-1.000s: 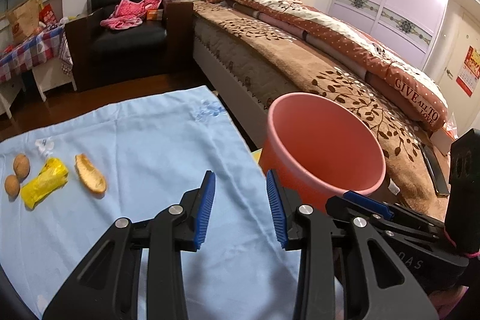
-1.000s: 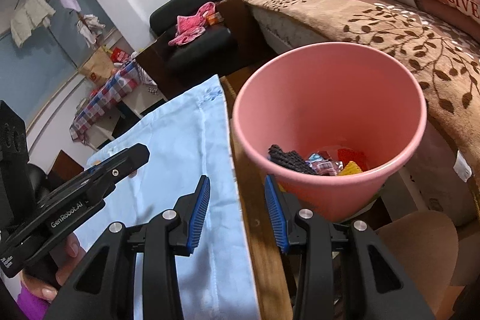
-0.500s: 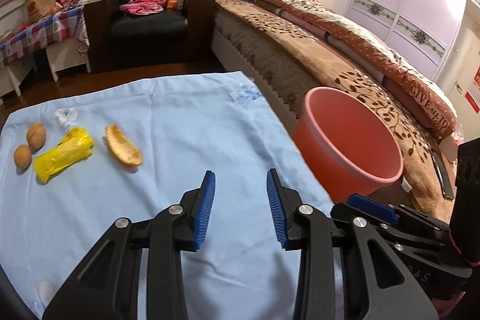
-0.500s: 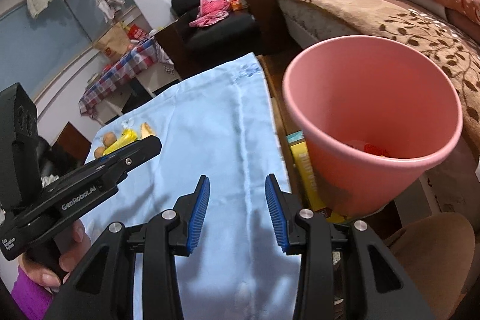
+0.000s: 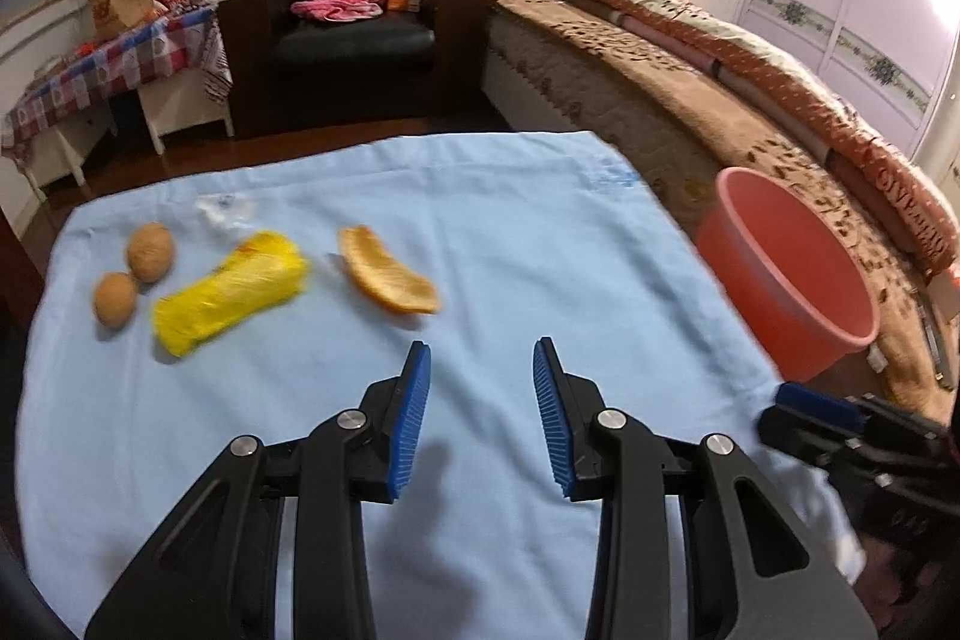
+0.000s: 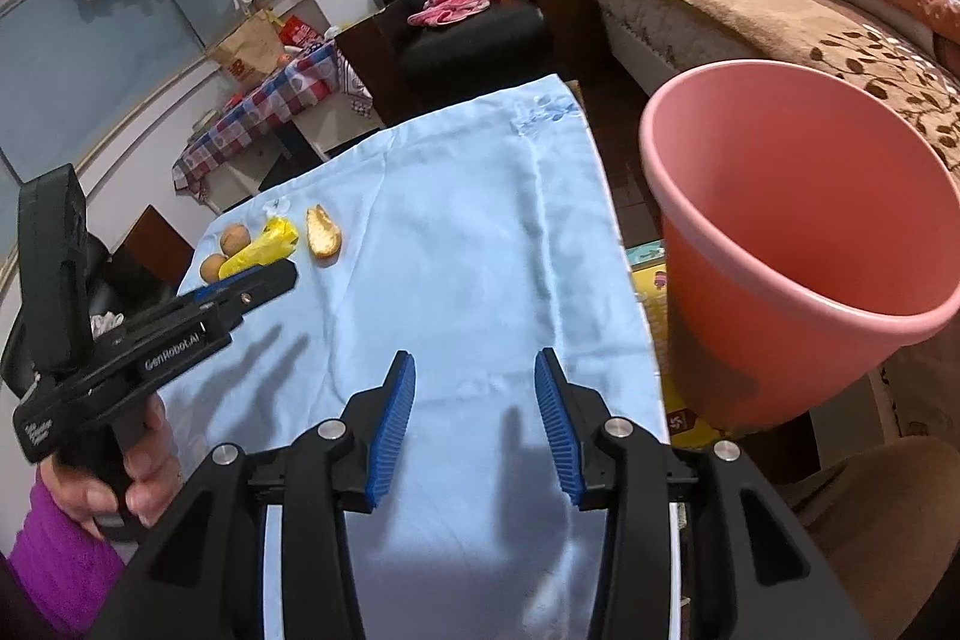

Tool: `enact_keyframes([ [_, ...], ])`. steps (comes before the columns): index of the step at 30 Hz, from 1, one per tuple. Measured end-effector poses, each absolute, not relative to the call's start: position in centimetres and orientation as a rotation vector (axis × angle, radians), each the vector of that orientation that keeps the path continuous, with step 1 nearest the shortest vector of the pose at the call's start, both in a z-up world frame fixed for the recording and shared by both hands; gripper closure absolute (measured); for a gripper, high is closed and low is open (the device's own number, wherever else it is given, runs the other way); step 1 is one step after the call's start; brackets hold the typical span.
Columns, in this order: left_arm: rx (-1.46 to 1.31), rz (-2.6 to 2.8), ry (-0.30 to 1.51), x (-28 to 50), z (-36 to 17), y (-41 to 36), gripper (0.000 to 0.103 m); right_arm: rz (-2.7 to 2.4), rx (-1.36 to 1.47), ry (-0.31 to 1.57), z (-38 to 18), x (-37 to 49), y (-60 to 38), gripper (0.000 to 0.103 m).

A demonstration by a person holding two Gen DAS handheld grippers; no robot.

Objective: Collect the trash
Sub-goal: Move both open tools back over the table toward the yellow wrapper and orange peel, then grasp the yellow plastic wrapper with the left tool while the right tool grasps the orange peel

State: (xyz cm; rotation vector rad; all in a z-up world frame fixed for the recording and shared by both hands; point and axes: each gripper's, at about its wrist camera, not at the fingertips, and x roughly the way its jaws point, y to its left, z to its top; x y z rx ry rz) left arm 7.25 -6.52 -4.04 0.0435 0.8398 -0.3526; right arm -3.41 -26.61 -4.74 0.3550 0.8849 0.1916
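On the light blue cloth (image 5: pixel 510 232) lie an orange peel (image 5: pixel 387 280), a yellow wrapper (image 5: pixel 228 292), two walnuts (image 5: pixel 150 253) and a small clear wrapper (image 5: pixel 225 211). They also show small in the right wrist view: peel (image 6: pixel 323 232), yellow wrapper (image 6: pixel 261 250). The pink bin (image 5: pixel 786 274) stands off the cloth's right edge, also in the right wrist view (image 6: pixel 798 244). My left gripper (image 5: pixel 482 418) is open and empty, just short of the peel. My right gripper (image 6: pixel 474 418) is open and empty over the cloth, left of the bin.
A bed with brown cover (image 5: pixel 720 112) runs along the right behind the bin. A black armchair (image 5: pixel 354 28) and a checked-cloth table (image 5: pixel 108 70) stand beyond the cloth. A yellow box (image 6: pixel 651 268) lies below the bin.
Both grippers have swung left, away from the bin toward the trash on the cloth. The peel and wrapper now sit closer to the left gripper. Both stay open.
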Motion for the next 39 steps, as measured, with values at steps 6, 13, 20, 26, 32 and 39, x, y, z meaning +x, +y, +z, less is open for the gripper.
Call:
enact_keyframes([
  [6, 0.118, -0.31, 0.806, 8.8, -3.8, -2.3, 0.067, 0.227, 0.329, 0.905, -5.0, -2.8, -25.1, 0.06],
  [13, 0.234, -0.33, 0.809, 10.9, -4.4, 1.6, 0.067, 0.281, 0.294, 0.922, -5.1, -1.6, -22.8, 0.059],
  [20, 0.244, -0.331, 0.83, 13.2, -5.9, 3.5, 0.067, 0.308, 0.3, 0.947, -5.3, -0.2, -21.8, 0.059],
  [26, 0.274, -0.338, 0.837, 14.3, -7.2, 3.5, 0.067, 0.336, 0.293, 0.946, -5.0, 1.2, -20.9, 0.059],
  [32, 0.275, -0.352, 0.822, 14.5, -7.6, 3.8, 0.067, 0.396, 0.28, 0.931, -4.0, 3.2, -18.8, 0.059],
  [39, 0.298, -0.341, 0.827, 15.0, -7.7, 3.7, 0.068, 0.418, 0.212, 0.916, -3.9, 6.1, -16.1, 0.059],
])
